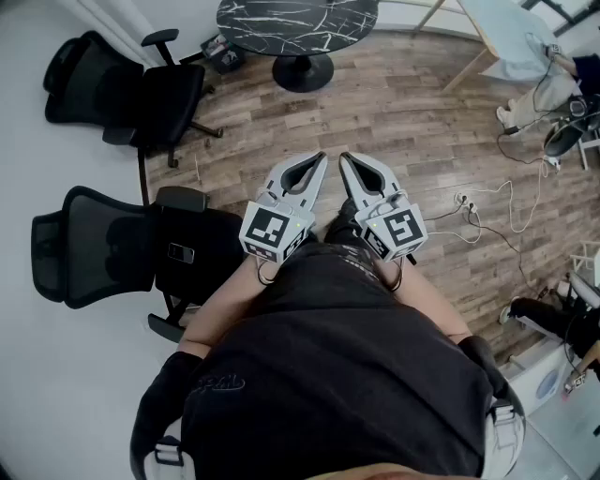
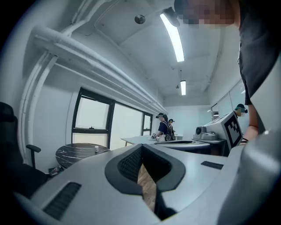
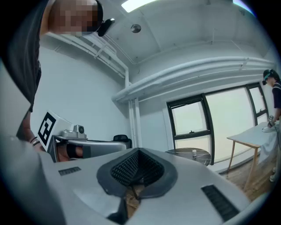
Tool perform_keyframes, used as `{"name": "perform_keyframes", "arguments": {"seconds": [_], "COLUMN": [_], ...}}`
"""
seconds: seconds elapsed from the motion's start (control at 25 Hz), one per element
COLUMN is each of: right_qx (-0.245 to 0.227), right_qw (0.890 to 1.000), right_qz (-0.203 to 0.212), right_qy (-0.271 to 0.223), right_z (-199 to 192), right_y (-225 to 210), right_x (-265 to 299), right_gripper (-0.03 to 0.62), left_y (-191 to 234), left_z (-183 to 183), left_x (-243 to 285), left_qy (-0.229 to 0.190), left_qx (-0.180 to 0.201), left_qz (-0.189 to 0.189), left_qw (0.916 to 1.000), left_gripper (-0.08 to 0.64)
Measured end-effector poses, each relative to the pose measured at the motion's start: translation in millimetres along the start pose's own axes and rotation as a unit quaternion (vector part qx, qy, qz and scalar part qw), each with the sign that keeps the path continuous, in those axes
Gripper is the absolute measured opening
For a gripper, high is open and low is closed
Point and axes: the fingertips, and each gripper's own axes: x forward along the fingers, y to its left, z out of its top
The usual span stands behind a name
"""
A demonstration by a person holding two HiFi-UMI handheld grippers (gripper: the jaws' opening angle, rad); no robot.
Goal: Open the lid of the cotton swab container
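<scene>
Both grippers are held low in front of my body, side by side over the wooden floor (image 1: 403,112), and they point about level. The left gripper (image 1: 318,165) has its jaws pressed together with nothing between them, and the right gripper (image 1: 346,165) is the same, closed and empty. No cotton swab container is within reach, so I judge that the task is not started. The only candidate I find is a small white thing (image 2: 96,150) standing on the round dark table (image 1: 281,21), a little back from the rim nearest to me. It is too small to say if this is really the container or where its lid is. Two office chairs (image 1: 122,94) stand at the left, well apart from the table. To do this step well, I should first walk to the table and look down on the thing to confirm it. Then I should spread the jaws of one gripper before I arrive, pinch the body low so that it cannot tip, and use the other gripper only on the lid. I should lift or turn gently, because such a light thing probably slides on a smooth top.
</scene>
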Motion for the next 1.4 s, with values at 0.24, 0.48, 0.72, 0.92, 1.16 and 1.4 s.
{"name": "perform_keyframes", "arguments": {"seconds": [0.24,0.48,0.72,0.92,1.16,1.4], "right_qx": [-0.001,0.0,0.001,0.003,-0.001,-0.011], "right_qw": [1.0,1.0,1.0,1.0,1.0,1.0], "right_qz": [0.003,0.002,0.007,0.009,0.01,0.006], "right_qy": [-0.001,-0.002,-0.004,-0.002,-0.004,-0.009], "right_z": [-2.3,-3.8,1.8,3.2,11.4,29.1], "right_y": [0.5,-7.3,-29.5,-62.3,-126.7,-203.6], "right_x": [1.2,3.3,10.7,23.5,39.6,46.0], "right_gripper": [0.02,0.02,0.02,0.02,0.02,0.021], "left_y": [1.2,5.1,11.6,20.9,33.0,33.7], "left_z": [-3.2,-5.5,-2.3,-0.4,2.6,16.9], "left_x": [0.8,8.2,30.7,66.1,134.1,213.3], "left_qy": [0.003,0.005,0.005,0.004,0.007,-0.004], "left_qx": [-0.004,-0.001,-0.015,-0.023,-0.025,-0.022], "left_qz": [0.0,0.006,0.008,0.007,0.002,-0.007], "left_qw": [1.0,1.0,0.9998,0.9997,0.9997,0.9997], "left_gripper": [0.009,0.009,0.009,0.009,0.009,0.009]}}
